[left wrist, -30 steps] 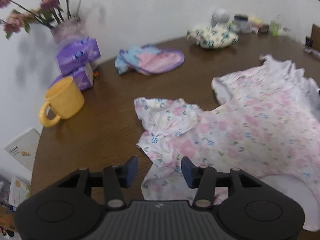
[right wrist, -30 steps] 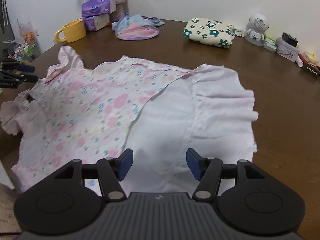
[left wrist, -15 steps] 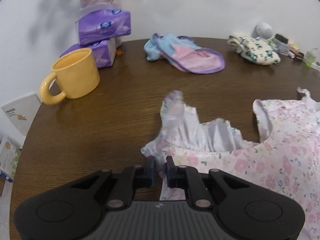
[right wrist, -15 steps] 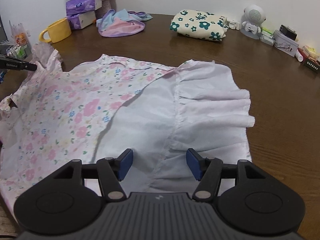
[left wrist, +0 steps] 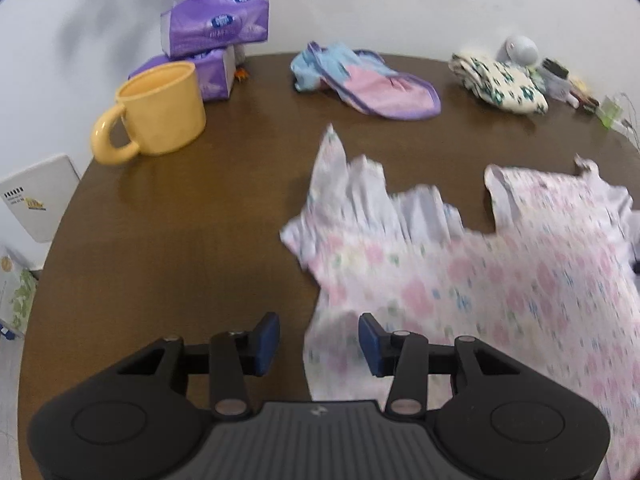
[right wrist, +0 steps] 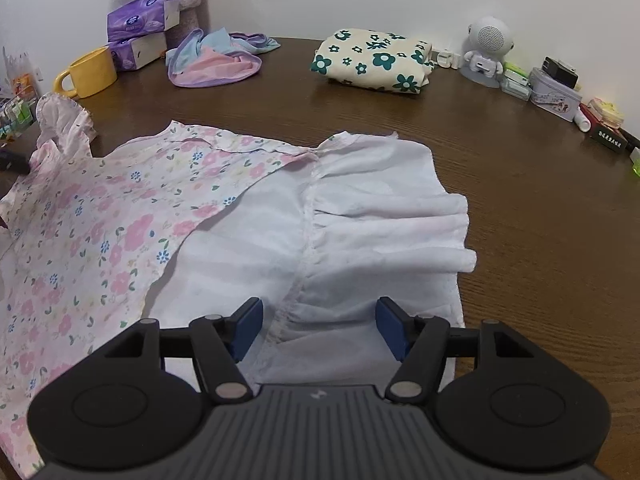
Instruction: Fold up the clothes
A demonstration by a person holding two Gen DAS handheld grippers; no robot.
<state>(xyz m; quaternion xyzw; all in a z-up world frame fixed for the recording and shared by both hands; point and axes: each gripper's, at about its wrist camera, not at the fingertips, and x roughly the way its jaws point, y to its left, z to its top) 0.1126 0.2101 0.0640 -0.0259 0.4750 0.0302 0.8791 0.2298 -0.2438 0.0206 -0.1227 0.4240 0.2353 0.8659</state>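
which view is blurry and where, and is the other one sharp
Left wrist view: the floral dress is smeared by motion blur, while the yellow mug and left tongs stay crisp. Right wrist view: sharp throughout, with fisheye bending at the table edge.

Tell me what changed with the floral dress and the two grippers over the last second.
The left gripper closed on the ruffled sleeve, flipped it inward over the floral dress, then let go; its jaws are opening, touching no cloth. The right gripper stayed open over the white hem, opening slightly. The mug and folded clothes stayed put.
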